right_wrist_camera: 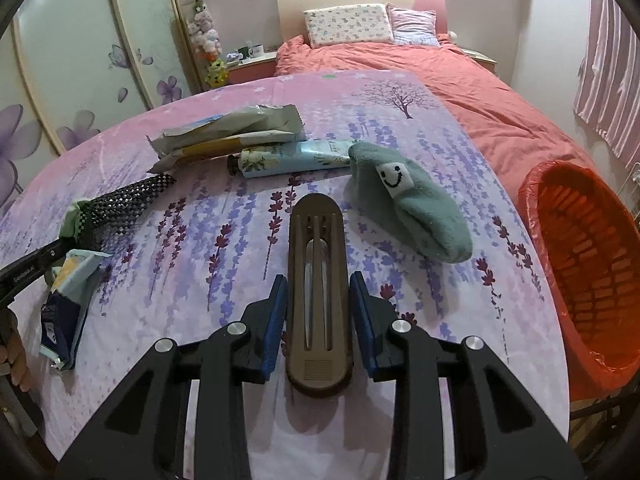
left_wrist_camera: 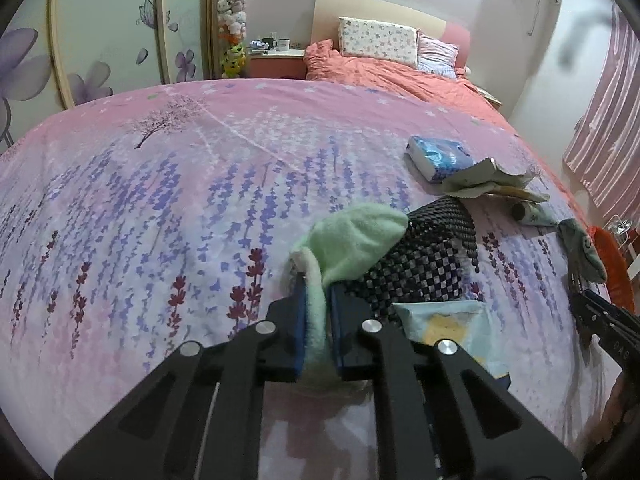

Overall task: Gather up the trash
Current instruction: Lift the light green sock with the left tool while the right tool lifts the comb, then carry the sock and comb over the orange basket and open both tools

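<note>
My left gripper (left_wrist_camera: 318, 320) is shut on the cuff of a pale green sock (left_wrist_camera: 352, 240), which lies against a black checkered cloth (left_wrist_camera: 424, 256) on the bed. Just right of it lies a light blue snack wrapper (left_wrist_camera: 444, 320). In the right wrist view my right gripper (right_wrist_camera: 319, 308) has its blue pads against both sides of a brown cutlery case (right_wrist_camera: 318, 280) lying lengthwise on the sheet. Beyond the case lie a teal sock with a smiley patch (right_wrist_camera: 412, 208), a printed tube (right_wrist_camera: 292, 158) and crumpled wrappers (right_wrist_camera: 228, 132). An orange-lined bin (right_wrist_camera: 588, 264) stands at the bed's right edge.
The lavender-print sheet (left_wrist_camera: 160, 208) stretches wide to the left. A blue tissue pack (left_wrist_camera: 438, 156) lies further back. Behind are a salmon duvet (right_wrist_camera: 460, 80), pillows and a nightstand with mugs (left_wrist_camera: 276, 46). Pink curtains (left_wrist_camera: 604, 128) hang on the right. A person's fingers (right_wrist_camera: 16, 360) show at the left edge.
</note>
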`<state>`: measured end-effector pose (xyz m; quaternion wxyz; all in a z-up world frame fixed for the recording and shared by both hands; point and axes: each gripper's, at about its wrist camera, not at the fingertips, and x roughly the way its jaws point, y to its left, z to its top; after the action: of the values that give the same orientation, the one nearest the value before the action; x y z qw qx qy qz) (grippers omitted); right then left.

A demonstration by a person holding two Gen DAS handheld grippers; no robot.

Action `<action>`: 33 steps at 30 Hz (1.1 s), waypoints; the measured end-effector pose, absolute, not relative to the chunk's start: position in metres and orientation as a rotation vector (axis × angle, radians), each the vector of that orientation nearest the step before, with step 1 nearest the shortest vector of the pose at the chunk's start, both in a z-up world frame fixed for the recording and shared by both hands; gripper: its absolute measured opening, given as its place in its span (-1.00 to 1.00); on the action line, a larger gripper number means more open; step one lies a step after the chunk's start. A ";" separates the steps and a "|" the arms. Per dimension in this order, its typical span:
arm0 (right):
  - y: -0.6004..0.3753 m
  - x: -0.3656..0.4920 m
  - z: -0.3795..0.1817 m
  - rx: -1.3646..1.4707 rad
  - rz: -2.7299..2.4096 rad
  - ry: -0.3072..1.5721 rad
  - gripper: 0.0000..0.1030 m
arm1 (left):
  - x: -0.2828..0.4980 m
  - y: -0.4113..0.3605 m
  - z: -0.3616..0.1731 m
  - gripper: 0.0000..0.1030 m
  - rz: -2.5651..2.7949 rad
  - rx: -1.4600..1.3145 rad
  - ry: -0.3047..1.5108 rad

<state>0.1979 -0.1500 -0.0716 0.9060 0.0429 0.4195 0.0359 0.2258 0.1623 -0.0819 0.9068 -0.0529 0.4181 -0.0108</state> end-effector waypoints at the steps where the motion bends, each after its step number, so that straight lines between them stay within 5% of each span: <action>1: -0.149 0.196 -0.071 0.087 0.078 0.859 -0.37 | 0.224 0.164 -0.080 -0.79 -0.023 -0.114 0.858; 17: -0.155 0.166 -0.016 0.073 0.088 0.714 -0.37 | 0.194 0.163 -0.018 -0.79 -0.025 -0.138 0.740; 33: -0.222 0.124 0.030 0.094 -0.060 0.548 -0.37 | 0.174 0.051 0.038 -0.79 -0.204 -0.092 0.651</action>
<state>0.1240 -0.2224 0.0298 0.9611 0.0465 0.2706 -0.0296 0.1741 0.0514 0.0384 0.9413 -0.0449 0.3191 -0.1001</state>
